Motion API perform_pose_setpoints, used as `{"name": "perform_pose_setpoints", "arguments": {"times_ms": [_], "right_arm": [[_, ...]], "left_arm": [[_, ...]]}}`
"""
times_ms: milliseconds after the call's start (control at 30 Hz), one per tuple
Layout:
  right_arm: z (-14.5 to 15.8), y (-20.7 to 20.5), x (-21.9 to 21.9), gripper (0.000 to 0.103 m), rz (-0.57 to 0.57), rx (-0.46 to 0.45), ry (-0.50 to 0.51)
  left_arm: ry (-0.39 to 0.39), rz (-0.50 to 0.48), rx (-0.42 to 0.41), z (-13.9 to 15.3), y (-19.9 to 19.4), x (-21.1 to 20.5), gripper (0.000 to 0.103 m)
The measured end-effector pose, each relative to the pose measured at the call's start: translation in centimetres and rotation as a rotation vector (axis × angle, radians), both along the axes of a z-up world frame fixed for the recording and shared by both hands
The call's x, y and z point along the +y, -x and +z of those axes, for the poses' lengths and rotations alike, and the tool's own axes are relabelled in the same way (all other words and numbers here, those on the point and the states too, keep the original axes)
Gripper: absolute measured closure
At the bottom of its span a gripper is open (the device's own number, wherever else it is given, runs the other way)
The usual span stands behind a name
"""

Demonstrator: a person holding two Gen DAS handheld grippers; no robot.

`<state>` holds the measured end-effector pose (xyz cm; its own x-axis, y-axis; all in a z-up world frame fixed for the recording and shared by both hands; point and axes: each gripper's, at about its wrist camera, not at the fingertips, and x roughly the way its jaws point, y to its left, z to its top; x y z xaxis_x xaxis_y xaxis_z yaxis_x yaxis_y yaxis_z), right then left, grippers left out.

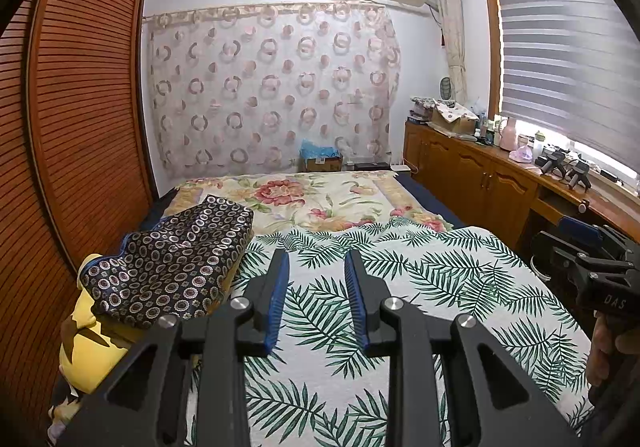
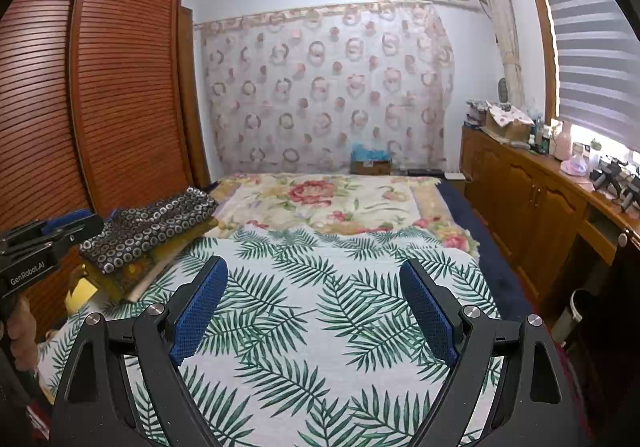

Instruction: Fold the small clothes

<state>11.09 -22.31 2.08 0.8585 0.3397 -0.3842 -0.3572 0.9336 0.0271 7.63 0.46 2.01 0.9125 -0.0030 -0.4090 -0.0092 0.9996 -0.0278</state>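
The left gripper (image 1: 317, 259) hangs above a palm-leaf sheet (image 1: 400, 287) spread over the near part of the bed; its blue-padded fingers (image 1: 278, 303) stand a narrow gap apart with nothing between them, so the claw is released and empty; the right gripper (image 2: 314, 271) hangs over the same sheet with its fingers spread wide, also released and empty.

The clothes lie folded in a pile at the left edge of the bed, beside the louvred wardrobe (image 1: 88, 95); on top is a dark garment with ring and flower print (image 1: 172, 263), resting on yellow cloth (image 1: 90, 347); neither gripper touches the pile.

The left wrist view shows the pile close up, just left of its own fingers, with the yellow cloth spilling toward the camera; it also catches the right gripper's body at the right edge, with part of a hand (image 1: 606, 351) below it; the right wrist view shows the pile farther off and edge-on, so its layers are visible, and the left gripper's body at the left edge with a hand (image 2: 20, 327) under it.

Beyond the leaf sheet lies a floral blanket (image 2: 320, 203); a patterned curtain (image 2: 328, 87) covers the far wall; a wooden cabinet (image 2: 532, 203) runs under the window at right.
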Motion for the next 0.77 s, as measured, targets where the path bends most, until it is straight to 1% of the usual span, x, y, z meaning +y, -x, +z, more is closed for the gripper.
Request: {"name": "perform_pose_setpoints", "arguments": {"times_ms": [767], "right_arm": [[-0.10,0.03,0.04,0.013,0.000,0.000,-0.003]], "left_arm": [[0.001,0.001,-0.002,0.14,0.11,0.01,0.075]]}}
